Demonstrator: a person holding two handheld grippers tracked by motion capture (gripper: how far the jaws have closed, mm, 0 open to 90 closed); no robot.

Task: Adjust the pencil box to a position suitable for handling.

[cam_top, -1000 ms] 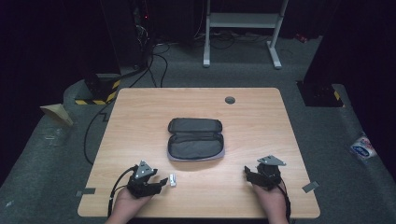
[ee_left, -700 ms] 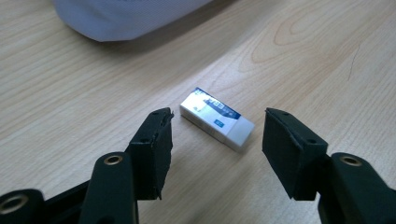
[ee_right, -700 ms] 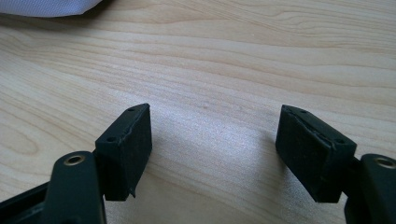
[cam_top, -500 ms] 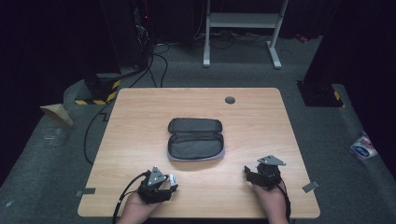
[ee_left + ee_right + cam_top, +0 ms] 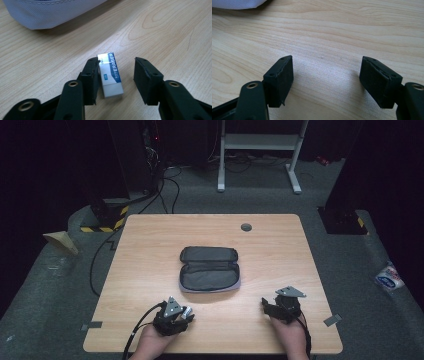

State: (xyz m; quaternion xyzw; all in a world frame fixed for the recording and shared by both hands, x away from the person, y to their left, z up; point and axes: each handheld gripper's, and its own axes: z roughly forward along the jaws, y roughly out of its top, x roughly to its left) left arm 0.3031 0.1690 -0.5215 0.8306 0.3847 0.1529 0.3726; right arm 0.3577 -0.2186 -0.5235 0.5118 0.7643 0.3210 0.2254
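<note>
**Eraser between narrowing jaws**

Eraser (image 5: 110, 75) lies flat on the table (image 5: 150, 250), in the near left part of it, inside the left gripper (image 5: 115, 75). In the left gripper view one jaw touches its long side, while bare wood shows between its other side and the second jaw. So the jaws have just been closing with the eraser between them, yet it is not pinched from both sides.

Since a second ago the left gripper (image 5: 176, 316) has slid to the right along the near edge. Back then the eraser lay in the open just right of it; from above it now shows as a pale speck at the gripper's tip. The right gripper (image 5: 272, 306) has stayed put at the near right, jaws spread over bare wood, nothing between them. The case (image 5: 209, 275) lies open mid-table, unmoved, as does the small dark disc (image 5: 246, 227) near the far edge.

Both forearms are cut off by the bottom of the high view. The gripper views catch a corner of the case's pale underside (image 5: 50, 12) at their top edge. Print on the eraser's sleeve reads "ERASER"; the smaller marks beside it are too fine to read. The eraser's near end has no sleeve.
</note>
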